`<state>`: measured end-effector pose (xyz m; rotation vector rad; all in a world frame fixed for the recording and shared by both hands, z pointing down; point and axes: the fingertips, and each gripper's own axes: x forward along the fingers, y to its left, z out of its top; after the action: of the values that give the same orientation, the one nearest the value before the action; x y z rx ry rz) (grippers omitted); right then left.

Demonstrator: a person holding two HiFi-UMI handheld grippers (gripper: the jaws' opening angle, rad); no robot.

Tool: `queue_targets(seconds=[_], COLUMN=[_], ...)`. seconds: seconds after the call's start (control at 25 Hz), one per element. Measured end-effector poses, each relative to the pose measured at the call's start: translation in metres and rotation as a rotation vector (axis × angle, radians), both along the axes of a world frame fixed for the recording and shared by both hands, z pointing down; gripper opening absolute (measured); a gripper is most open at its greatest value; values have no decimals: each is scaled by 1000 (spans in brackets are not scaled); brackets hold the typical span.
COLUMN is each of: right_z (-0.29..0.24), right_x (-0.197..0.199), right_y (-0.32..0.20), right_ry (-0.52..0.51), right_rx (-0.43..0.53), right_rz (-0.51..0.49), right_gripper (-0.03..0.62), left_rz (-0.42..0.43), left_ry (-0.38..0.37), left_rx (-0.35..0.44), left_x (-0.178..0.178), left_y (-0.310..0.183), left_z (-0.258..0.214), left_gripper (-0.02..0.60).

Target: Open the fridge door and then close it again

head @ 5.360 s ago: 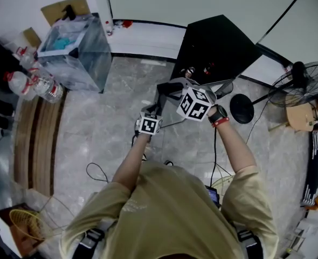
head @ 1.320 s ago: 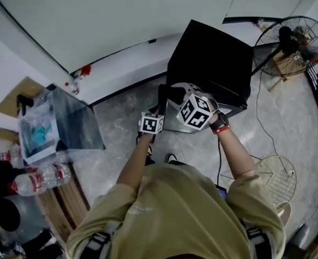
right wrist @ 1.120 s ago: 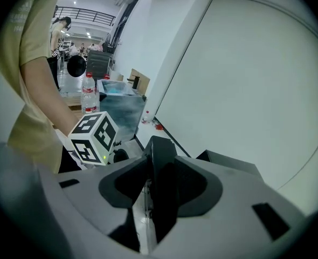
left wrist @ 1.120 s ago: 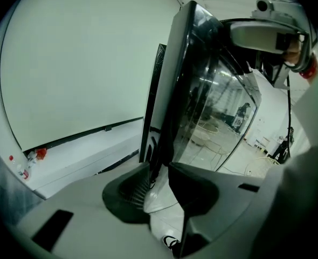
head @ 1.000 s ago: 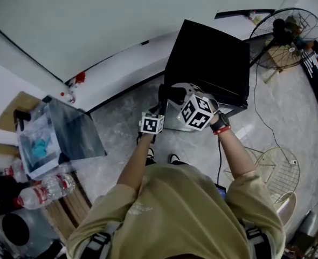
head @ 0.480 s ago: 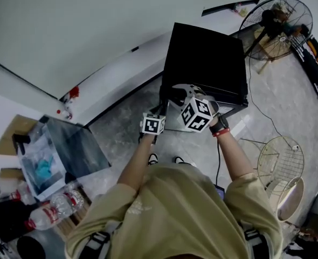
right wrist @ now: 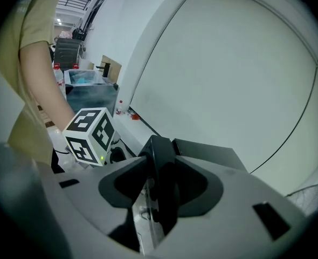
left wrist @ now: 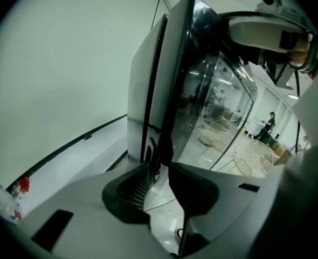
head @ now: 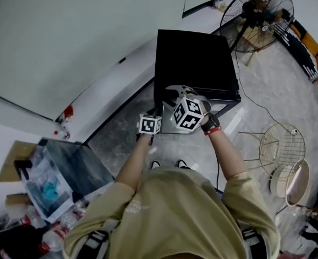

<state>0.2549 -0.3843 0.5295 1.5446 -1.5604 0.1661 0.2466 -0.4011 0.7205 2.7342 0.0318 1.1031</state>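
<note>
**Fridge door, held at its free edge**

Item: black fridge (head: pixel 196 58), low and box-shaped. It stands on the marble floor (head: pixel 267 90) against the pale wall (head: pixel 67 36), directly ahead of the person. Glass door (left wrist: pixel 213 107) faces the person. Its dark-framed edge on the person's left appears to stand slightly out from the grey side panel; how far ajar cannot be judged.

Right gripper (right wrist: pixel 159 169): jaws drawn part-way in and clamped on the black upper corner of the door frame, which fills the gap between them. The fridge top lies just beyond.

Left gripper (left wrist: pixel 158 169): jaws apart, one ribbed pad bare, nothing pressed between them. The door's edge rises just ahead, in line with the gap. Its marker cube (right wrist: pixel 89 134) sits just beside and below the right gripper.

Both grippers: close together at the fridge's front left corner, angled downward.

Surroundings:
- standing fan (head: pixel 258 15), beyond the fridge to the right
- round wire fan guards (head: pixel 282 147), on the floor at right, well apart from the fridge
- clear plastic bin (head: pixel 62 174) with blue contents, at lower left
- water bottles (head: pixel 59 233), near the bin

Person: tan shirt (head: pixel 170 215); wrist strap (head: pixel 210 127) with a red band on the right arm.
</note>
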Motion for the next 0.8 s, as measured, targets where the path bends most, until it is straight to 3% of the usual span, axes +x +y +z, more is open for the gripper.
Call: queue_targets(seconds=[0.48,0.64,0.8], right_z=[1,-7,-25], right_x=[-2,-4,-1], right_y=[2,9,29], right_ry=[31,-23,-109], right_rx=[21,51,153], right_rz=[9,27,107], right_gripper=[175,175,173], left_rz=[23,15,-12], left_ry=[7,31,105], left_rx=[0,23,32], left_x=[-1,-11,-25], left_y=[1,3,3], left_z=[-2,-18,-48], left_gripper=[120,109,108])
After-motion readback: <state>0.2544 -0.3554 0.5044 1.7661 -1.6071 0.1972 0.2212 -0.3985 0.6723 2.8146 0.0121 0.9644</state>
